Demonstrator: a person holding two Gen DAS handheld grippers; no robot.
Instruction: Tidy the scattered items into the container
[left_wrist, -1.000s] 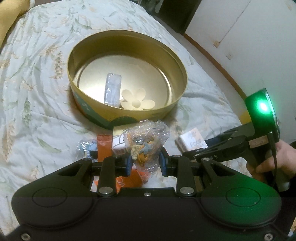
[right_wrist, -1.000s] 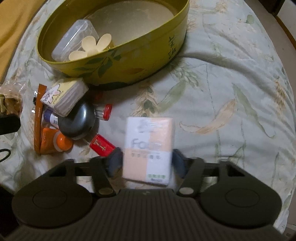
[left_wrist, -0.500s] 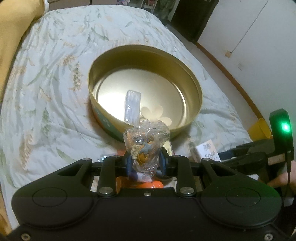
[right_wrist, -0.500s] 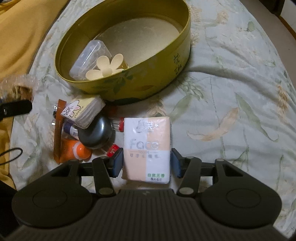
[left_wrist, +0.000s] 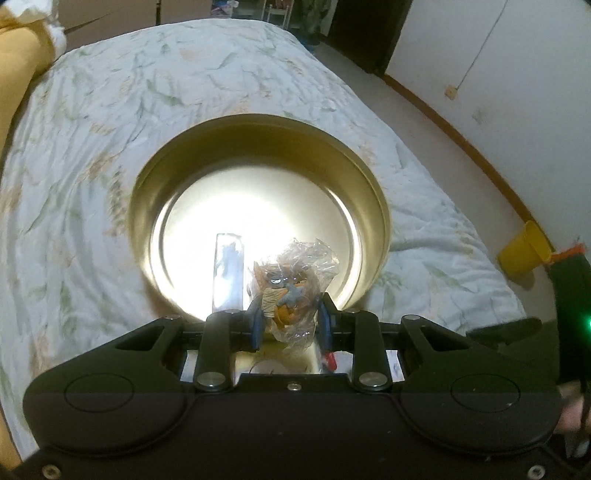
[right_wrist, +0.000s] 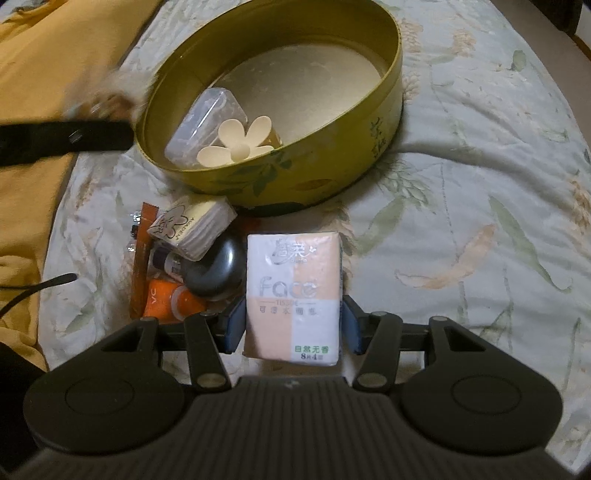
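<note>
A round gold tin (left_wrist: 258, 127) (right_wrist: 384, 122) sits on the flowered bedspread. Inside it lie a clear plastic box (left_wrist: 228, 271) (right_wrist: 207, 122) and a cream flower-shaped piece (right_wrist: 242, 142). My left gripper (left_wrist: 290, 321) is shut on a crinkled clear bag with a small toy (left_wrist: 291, 284), held over the tin's near rim. In the right wrist view that gripper shows blurred at the tin's left rim (right_wrist: 66, 138). My right gripper (right_wrist: 293, 321) is shut on a peach and white tissue pack (right_wrist: 291, 291), held above the bed in front of the tin.
Left of the tissue pack lie a white card packet (right_wrist: 192, 227), a dark round compact (right_wrist: 218, 269), an orange bottle (right_wrist: 166, 301), an orange sachet (right_wrist: 142, 258) and a small vial. A yellow blanket (right_wrist: 44, 48) covers the left. A yellow cup (left_wrist: 524, 249) stands on the floor.
My left gripper has carried the bagged toy forward from above the scattered pile to over the tin's near rim. The right gripper has tilted a little, still holding the tissue pack.
</note>
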